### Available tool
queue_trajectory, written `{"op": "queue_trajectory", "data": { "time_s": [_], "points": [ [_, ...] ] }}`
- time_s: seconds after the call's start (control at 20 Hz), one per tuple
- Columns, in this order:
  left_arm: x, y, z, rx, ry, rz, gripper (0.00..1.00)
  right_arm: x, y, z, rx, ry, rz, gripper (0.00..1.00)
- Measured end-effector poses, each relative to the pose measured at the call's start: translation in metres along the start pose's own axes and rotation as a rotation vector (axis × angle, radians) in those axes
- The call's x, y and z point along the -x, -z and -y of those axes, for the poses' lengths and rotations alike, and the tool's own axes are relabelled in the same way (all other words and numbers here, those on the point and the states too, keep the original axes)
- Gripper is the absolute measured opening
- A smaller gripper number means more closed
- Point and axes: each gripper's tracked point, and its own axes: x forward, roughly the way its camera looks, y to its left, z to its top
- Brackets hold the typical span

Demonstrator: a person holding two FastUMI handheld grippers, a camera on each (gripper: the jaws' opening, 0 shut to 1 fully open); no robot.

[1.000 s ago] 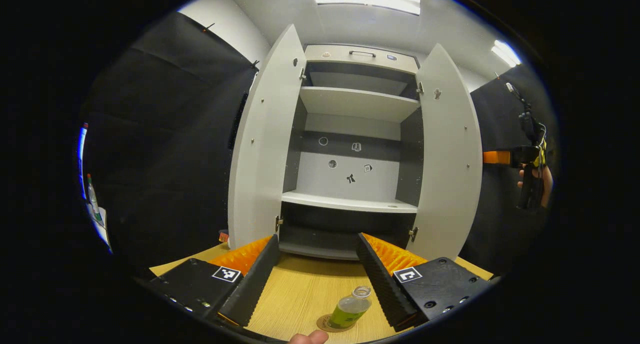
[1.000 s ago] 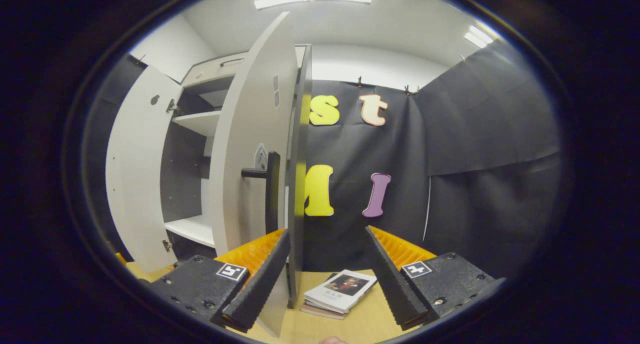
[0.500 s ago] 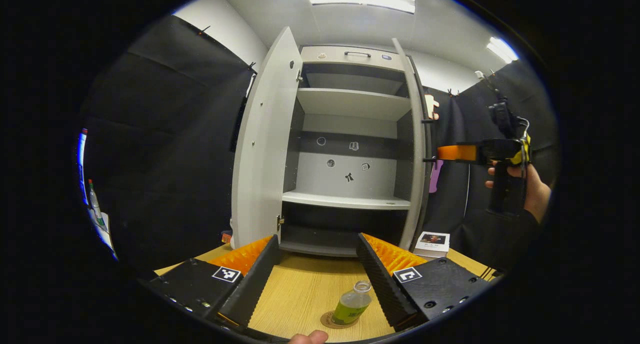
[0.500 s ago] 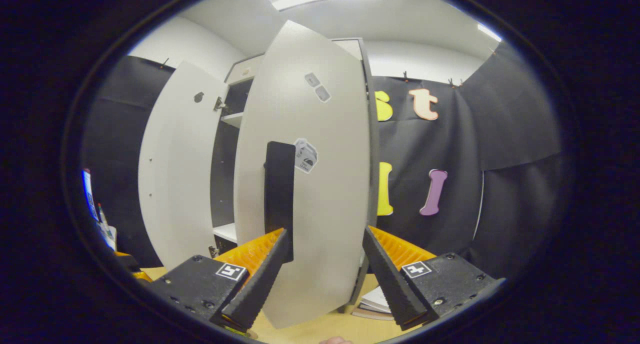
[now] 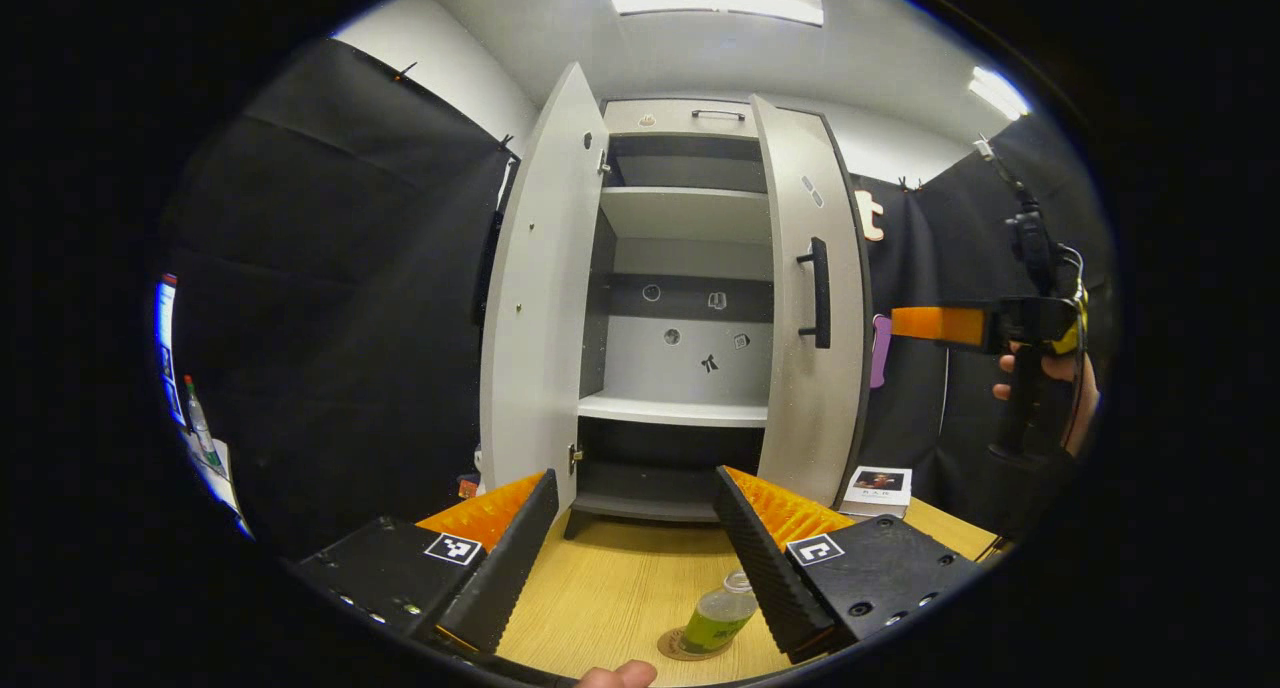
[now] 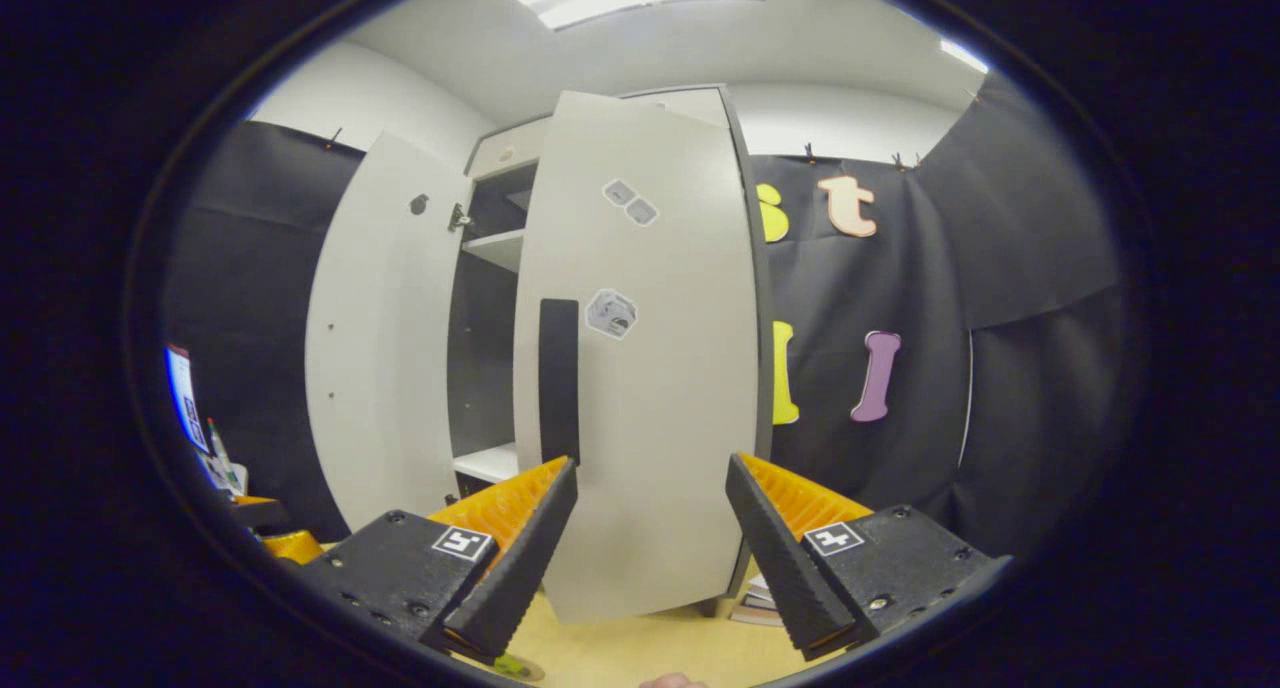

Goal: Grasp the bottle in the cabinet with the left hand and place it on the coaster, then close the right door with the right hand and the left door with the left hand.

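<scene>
A small clear bottle [image 5: 722, 617] with a green label stands on a round coaster [image 5: 680, 647] on the wooden table, close under my left gripper [image 5: 635, 553], which is open and holds nothing. The grey cabinet's left door [image 5: 535, 298] stands wide open. Its right door [image 5: 812, 308] is nearly shut, with a black handle [image 5: 821, 292]. In the right gripper view that right door [image 6: 650, 368] and its handle [image 6: 559, 376] stand just ahead of my open right gripper [image 6: 650, 543]. The right gripper also shows far right in the left gripper view, held by a hand [image 5: 1040, 368].
The cabinet's shelves [image 5: 680, 408] are bare. A small stack of books [image 5: 876, 488] lies on the table right of the cabinet. Black cloth walls close in on both sides. A wooden table [image 5: 610, 588] runs in front of the cabinet.
The right door has swung from wide open to nearly shut, pushed by the right gripper. The left gripper has drawn back slightly from the cabinet; the bottle stays on the coaster.
</scene>
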Motion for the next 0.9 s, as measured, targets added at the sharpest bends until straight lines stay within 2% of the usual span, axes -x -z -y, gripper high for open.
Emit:
{"op": "queue_trajectory", "data": {
  "time_s": [0.2,0.25,0.3,0.35,0.4,0.55,0.65,0.9],
  "points": [
    [-0.003,0.001,0.006,-0.005,0.013,-0.002,0.95,0.061,0.038,-0.003,-0.028,0.07,-0.014,0.98],
    [-0.005,0.001,0.007,-0.013,0.012,-0.003,0.9,0.074,0.051,-0.003,-0.029,0.094,-0.028,0.98],
    [-0.006,0.002,0.008,-0.021,0.012,-0.004,0.95,0.087,0.067,-0.001,-0.029,0.114,-0.049,0.94],
    [-0.007,0.003,0.01,-0.024,0.015,-0.007,0.95,0.099,0.08,0.001,-0.034,0.132,-0.065,0.94],
    [-0.007,0.005,0.015,-0.02,0.025,-0.012,0.94,0.108,0.091,0.004,-0.038,0.147,-0.076,0.98],
    [-0.006,0.009,0.022,0.025,0.05,-0.032,0.95,0.122,0.111,0.01,-0.038,0.164,-0.109,0.98],
    [-0.008,-0.005,-0.004,0.047,-0.008,-0.006,0.95,0.126,0.108,0.012,-0.06,0.16,-0.099,0.99],
    [-0.026,-0.072,-0.129,-0.015,-0.255,0.099,0.96,0.123,0.102,0.015,-0.075,0.161,-0.1,0.99]
  ]
}}
